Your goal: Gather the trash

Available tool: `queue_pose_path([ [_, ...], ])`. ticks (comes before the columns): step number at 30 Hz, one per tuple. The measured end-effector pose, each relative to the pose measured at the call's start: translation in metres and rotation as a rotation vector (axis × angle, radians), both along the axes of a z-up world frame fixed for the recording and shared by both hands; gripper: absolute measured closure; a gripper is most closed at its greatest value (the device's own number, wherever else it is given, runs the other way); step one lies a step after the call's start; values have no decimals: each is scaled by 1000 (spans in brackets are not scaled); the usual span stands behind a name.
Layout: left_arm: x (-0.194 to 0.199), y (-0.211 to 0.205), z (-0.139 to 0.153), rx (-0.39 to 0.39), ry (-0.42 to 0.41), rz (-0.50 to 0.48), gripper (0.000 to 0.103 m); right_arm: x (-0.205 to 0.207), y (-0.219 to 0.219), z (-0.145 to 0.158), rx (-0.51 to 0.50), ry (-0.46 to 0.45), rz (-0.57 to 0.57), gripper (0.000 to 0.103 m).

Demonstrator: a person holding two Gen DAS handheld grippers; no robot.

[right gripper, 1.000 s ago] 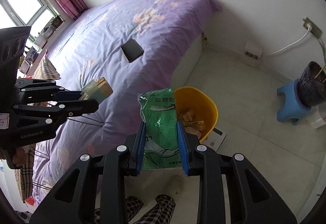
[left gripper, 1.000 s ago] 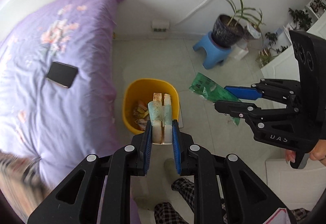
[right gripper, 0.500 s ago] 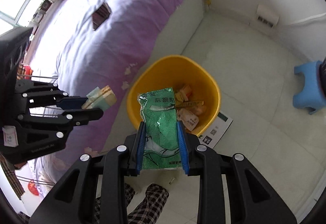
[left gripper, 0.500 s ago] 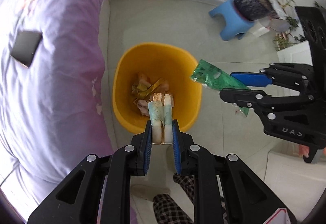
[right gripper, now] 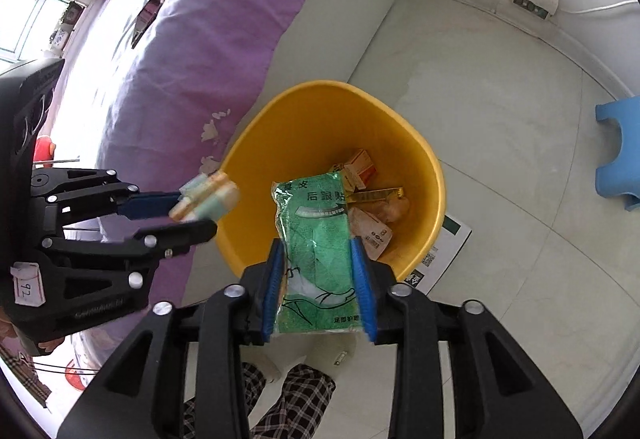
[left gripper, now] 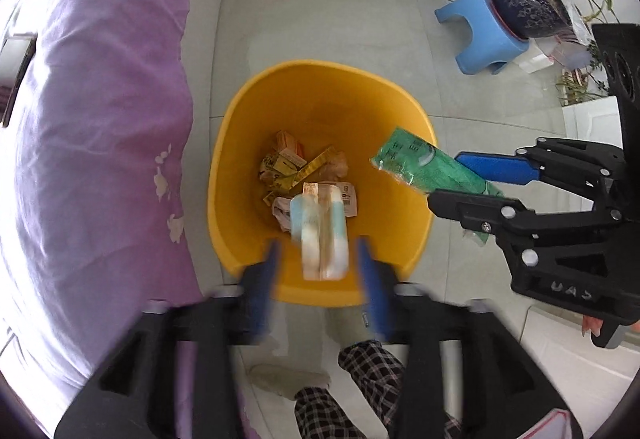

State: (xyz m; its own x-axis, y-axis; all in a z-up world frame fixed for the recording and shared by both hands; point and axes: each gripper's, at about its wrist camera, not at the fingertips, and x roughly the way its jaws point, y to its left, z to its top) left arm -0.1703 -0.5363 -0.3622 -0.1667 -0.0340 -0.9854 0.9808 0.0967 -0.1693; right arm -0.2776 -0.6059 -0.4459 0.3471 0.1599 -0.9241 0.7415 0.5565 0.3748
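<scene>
opening grippers (left gripper: 318, 259) over yellow bin (left gripper: 240, 143)

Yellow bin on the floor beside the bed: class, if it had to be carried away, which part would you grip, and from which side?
Grip the yellow bin by its thin upright rim, from above, one finger inside the wall and one outside. The side facing the open floor looks best: the purple bedspread crowds the opposite side, and no handle shows.
</scene>
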Motion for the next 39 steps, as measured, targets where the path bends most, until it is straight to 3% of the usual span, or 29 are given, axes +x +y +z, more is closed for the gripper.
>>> queue_pose_path([
  [1,1,-1,-2,-11,-12,8,28,-1,0,0,-9,1,-5,52],
  [7,5,1,-4,-6,-25,26,31,-8,-5,8,-27,-6,-36,52],
  [17,6,5,18,-25,-55,34,31,-14,5,29,-37,-3,-62,52],
  [21,9,12,43,-44,-85,62,30,-18,14,52,-69,37,-104,52],
  [30,16,32,112,-99,-139,180,15,-38,42,126,-208,191,-231,49],
  [39,11,47,160,-137,-143,216,10,-49,64,173,-222,188,-263,49],
])
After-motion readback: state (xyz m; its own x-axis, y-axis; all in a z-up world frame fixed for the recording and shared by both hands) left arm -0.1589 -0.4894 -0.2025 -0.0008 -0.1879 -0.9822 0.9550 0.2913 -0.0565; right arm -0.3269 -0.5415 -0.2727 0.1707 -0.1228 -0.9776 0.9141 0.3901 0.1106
